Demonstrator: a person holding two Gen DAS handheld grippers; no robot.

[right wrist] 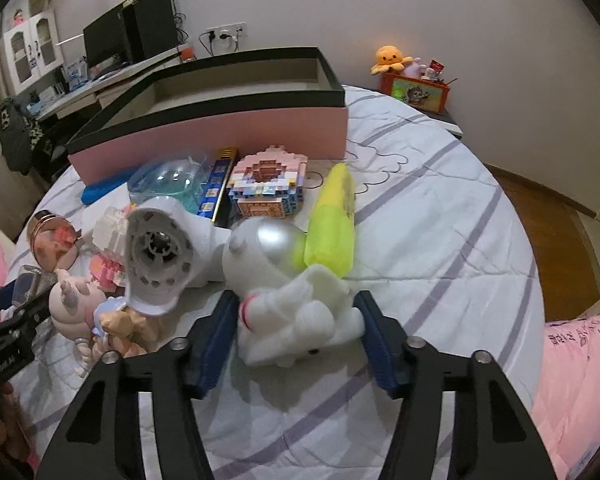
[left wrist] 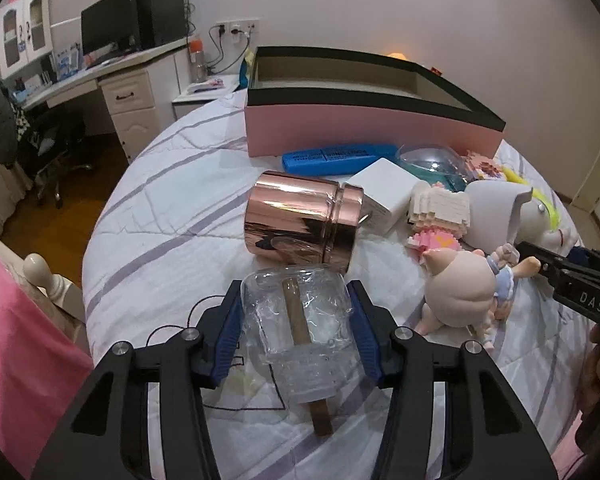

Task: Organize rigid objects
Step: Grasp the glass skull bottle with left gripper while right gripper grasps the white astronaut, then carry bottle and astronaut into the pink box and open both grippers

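My left gripper [left wrist: 296,320] is shut on a clear plastic jar [left wrist: 300,328] with a brown stick inside, low over the bed. A copper tin [left wrist: 300,222] lies on its side just beyond it. My right gripper [right wrist: 296,336] has its jaws around a white astronaut figure [right wrist: 296,316] with a silver helmet, the pads close to or touching its sides. The pink box with a black rim [left wrist: 364,128] stands open at the back; it also shows in the right wrist view [right wrist: 220,136].
On the bed lie a pig doll [left wrist: 460,288], a white hair dryer [right wrist: 168,248], block models [right wrist: 268,184], a yellow-green toy [right wrist: 334,224], a white cube [left wrist: 384,194], a blue case [left wrist: 336,158] and a clear dome [right wrist: 168,180]. A desk [left wrist: 112,76] stands left.
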